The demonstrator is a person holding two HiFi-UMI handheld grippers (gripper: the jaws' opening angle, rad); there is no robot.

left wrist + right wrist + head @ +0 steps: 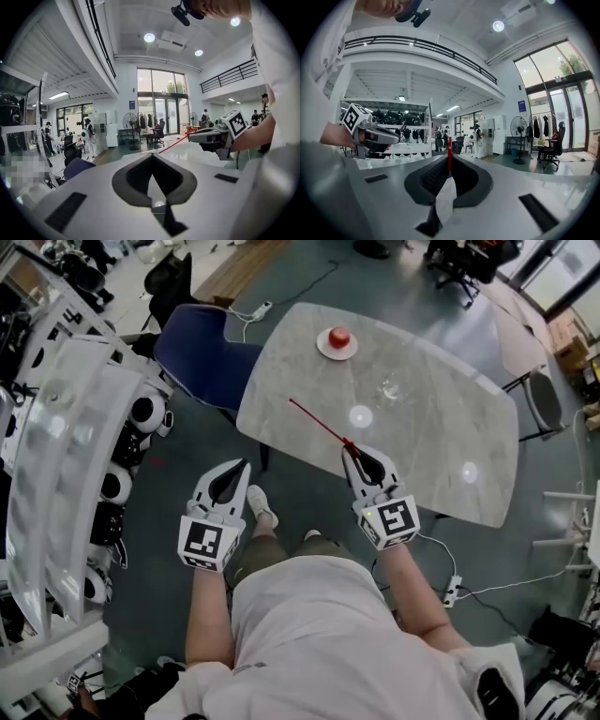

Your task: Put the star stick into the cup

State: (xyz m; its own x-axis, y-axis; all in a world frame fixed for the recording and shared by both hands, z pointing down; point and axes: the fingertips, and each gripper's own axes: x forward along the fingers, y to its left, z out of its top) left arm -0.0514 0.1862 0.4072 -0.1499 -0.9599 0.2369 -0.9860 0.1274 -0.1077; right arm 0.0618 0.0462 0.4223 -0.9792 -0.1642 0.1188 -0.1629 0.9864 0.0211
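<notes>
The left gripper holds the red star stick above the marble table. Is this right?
Not quite. The right gripper holds the star stick above the table; the right gripper view shows it between the jaws. The left gripper is shut on nothing.

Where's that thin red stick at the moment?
In the head view, the thin red star stick is held by the fingers of the right gripper, slanting up-left over the grey marble table.
</notes>
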